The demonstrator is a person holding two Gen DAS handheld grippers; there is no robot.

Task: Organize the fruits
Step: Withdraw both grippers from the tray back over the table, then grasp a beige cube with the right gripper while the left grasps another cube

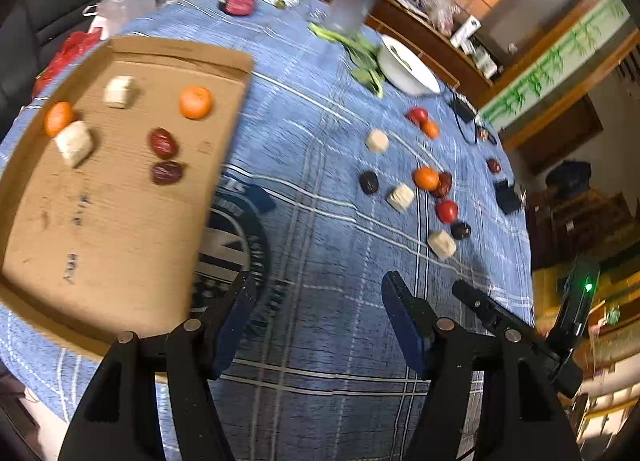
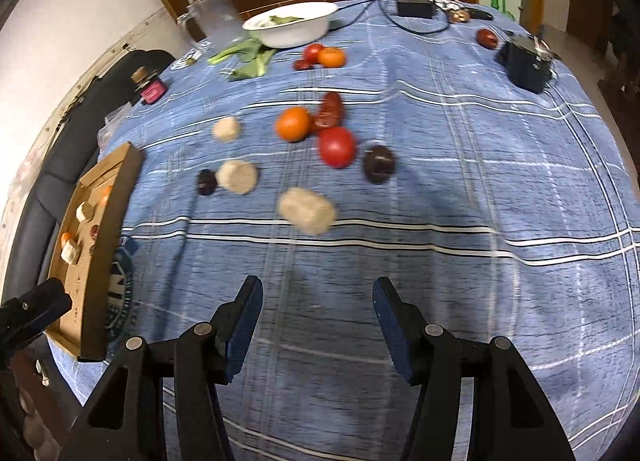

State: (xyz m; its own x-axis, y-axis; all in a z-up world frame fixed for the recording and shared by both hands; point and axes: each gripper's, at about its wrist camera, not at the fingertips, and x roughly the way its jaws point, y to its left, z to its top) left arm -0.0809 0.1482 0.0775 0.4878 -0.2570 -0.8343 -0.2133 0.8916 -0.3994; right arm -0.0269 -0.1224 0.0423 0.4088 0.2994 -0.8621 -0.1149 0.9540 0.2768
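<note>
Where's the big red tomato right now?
In the right wrist view the red tomato sits on the blue cloth ahead of the open right tongs, just right of an orange and left of a dark fruit.

Blue tablecloth point(image 2: 460, 189) with white-and-black plaid lines, brown cardboard tray point(image 1: 120, 221) at nine o'clock, orange tangerine point(image 2: 293, 124), red tomato point(image 2: 337, 146), white bowl point(image 2: 294, 26) at twelve.

We logged bare blue tablecloth point(image 2: 440, 301) directly ahead of the right gripper point(image 2: 318, 323), its jaws parted and unloaded. Obstacles beyond: beige block point(image 2: 306, 210), tomato point(image 2: 337, 146), dark fruit point(image 2: 379, 164), orange point(image 2: 294, 123), clustered close. The cardboard tray point(image 2: 114, 245) wall bounded the left; a black box point(image 2: 526, 61) stood far right.
</note>
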